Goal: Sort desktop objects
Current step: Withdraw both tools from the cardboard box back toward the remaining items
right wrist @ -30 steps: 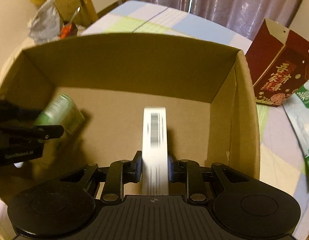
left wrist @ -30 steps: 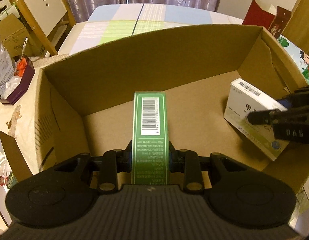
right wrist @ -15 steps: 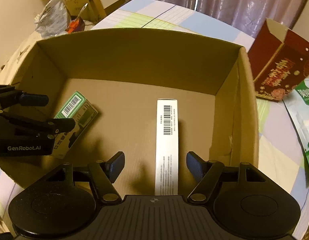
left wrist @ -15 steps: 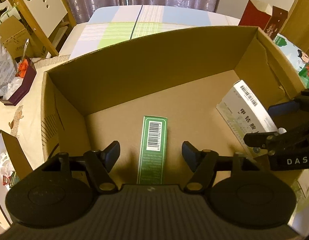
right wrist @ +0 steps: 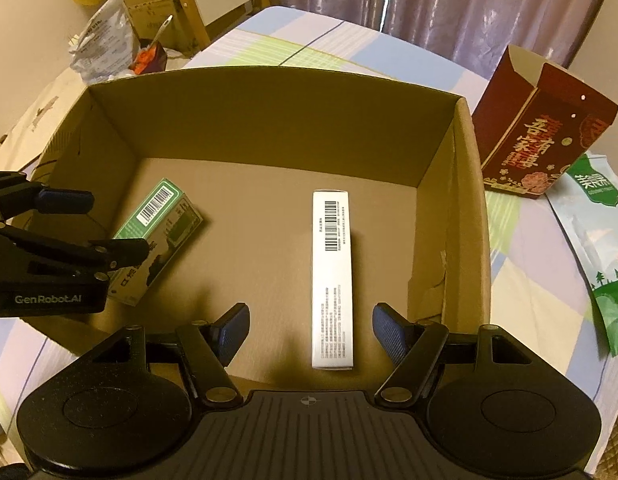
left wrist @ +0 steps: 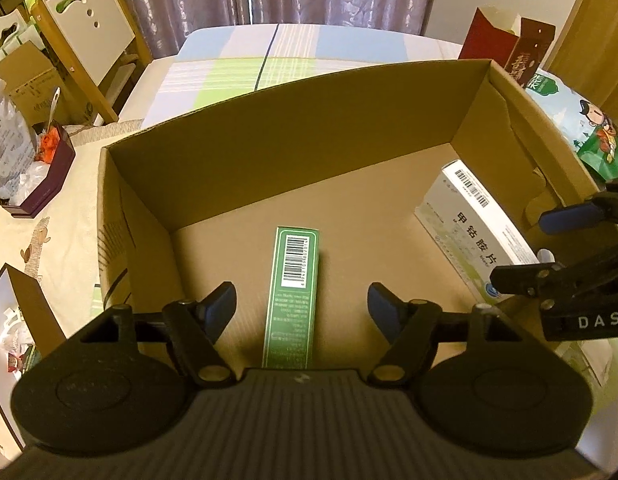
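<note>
1. Left wrist view: the left gripper [left wrist: 301, 306] hangs over the carton [left wrist: 293, 120], its jaws having just been opening and now well apart, holding nothing.
2. The green box [left wrist: 294, 296] lies flat on the carton floor between the pads, touching neither, its barcode end towards the far wall.
3. The white box [left wrist: 475, 228] lies by the carton's right wall; the right gripper [left wrist: 549, 244] shows at that edge, probably above the box rather than on it.
4. Right wrist view: the right gripper [right wrist: 310, 332] has also just been opening; its jaws stand wide and empty.
5. The white box [right wrist: 333, 280] lies on the floor between the pads, clear of both.
6. The green box [right wrist: 159, 236] lies near the carton's [right wrist: 465, 184] left wall, under the left gripper [right wrist: 105, 226].
7. A red bag [right wrist: 541, 140] stands outside the right wall.
</note>
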`<state>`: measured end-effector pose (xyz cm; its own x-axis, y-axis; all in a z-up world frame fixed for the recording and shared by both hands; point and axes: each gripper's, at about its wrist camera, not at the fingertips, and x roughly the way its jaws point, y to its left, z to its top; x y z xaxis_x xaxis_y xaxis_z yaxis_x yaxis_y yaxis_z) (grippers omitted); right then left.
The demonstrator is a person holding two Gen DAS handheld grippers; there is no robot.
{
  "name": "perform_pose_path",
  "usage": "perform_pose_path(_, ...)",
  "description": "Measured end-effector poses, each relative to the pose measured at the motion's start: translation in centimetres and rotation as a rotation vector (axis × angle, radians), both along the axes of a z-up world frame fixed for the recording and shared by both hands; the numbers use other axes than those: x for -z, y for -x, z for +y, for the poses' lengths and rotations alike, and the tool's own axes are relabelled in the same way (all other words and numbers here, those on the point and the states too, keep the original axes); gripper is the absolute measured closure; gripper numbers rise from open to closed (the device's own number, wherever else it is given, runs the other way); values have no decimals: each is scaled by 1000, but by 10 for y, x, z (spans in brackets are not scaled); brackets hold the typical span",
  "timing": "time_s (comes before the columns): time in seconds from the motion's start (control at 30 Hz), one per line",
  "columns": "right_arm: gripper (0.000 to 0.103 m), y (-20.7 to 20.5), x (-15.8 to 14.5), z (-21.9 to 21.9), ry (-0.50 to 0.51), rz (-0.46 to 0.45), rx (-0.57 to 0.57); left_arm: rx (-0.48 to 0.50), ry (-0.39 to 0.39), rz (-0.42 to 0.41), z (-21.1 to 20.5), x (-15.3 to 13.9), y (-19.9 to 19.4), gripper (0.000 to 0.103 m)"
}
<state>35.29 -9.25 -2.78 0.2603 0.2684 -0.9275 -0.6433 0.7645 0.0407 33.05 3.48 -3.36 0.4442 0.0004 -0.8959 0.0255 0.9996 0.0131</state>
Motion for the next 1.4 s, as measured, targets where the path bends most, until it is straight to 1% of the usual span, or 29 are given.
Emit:
perform_pose_path(0.23,32,7,-6,-3,1,-21,5,-3,-3,-19,-1,-8,11,32)
perform_pose_path(0.47,32,15,-17,-9,-21,-47,20,3,-8,-56,-3,-23,24,31)
perform_pose_path(0.67,32,28,-36,-25,-82,-95,42,8,-8,-107,-2,-40,43,31)
perform_pose_path(0.8,32,40,-50,-43,-137,-127,59,11,-10,-164,4,-56,65,31)
perform_pose_path(0.93,32,57,-63,-66,-196,-148,68,9,19,-214,14,-72,94,31)
perform_pose_path(1.07,32,73,-69,-88,-229,-151,101,15,33,-262,22,-86,125,31)
perform_pose_path(1.13,32,81,-68,-99,-236,-150,122,21,35,-279,25,-90,139,31)
perform_pose_path(1.3,32,104,-59,-130,-245,-139,197,53,57,-283,29,-91,176,31)
perform_pose_path(1.4,32,121,-46,-150,-254,-103,265,84,68,-279,26,-86,193,31)
